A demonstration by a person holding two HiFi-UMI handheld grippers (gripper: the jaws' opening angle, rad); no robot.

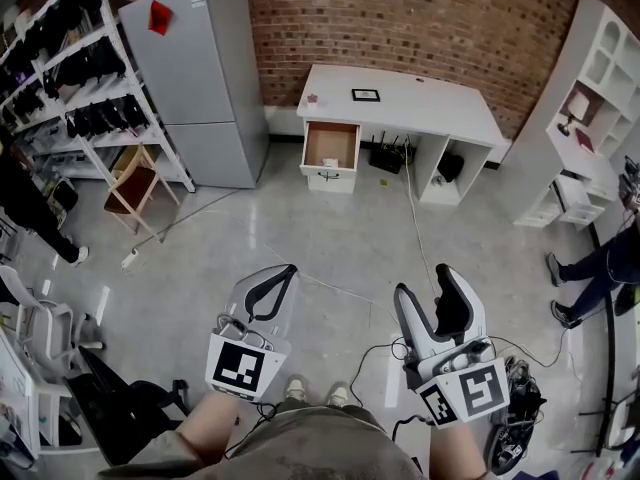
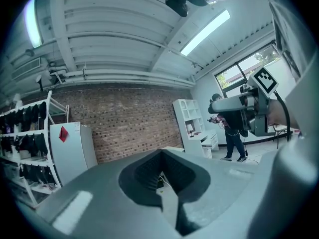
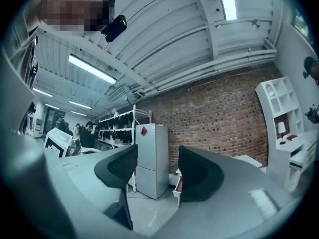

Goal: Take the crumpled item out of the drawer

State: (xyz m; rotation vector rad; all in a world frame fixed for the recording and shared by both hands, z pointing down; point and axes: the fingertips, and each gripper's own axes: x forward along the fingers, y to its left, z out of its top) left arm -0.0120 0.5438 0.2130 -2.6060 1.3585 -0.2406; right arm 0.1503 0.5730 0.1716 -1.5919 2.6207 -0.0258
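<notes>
Crumpled item shows only as a small pale scrap [image 1: 330,161], too small to tell more, on the brown bottom of the pulled-out white drawer [image 1: 331,176] at the left end of the white desk surface [image 1: 420,103]. Both claws hang well apart from it over the grey concrete floor [image 1: 330,238]: the left claw [image 1: 287,269] is pressed together, the right claw [image 1: 423,282] spread with nothing between.

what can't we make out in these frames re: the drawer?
- Head view: the drawer is open but far off; its contents, crumpled item included, are too small to tell.
- Left gripper view: the left gripper, shut, blocks the drawer with its own body.
- Right gripper view: the right gripper, open, hides all but the drawer's edge behind one jaw.
</notes>
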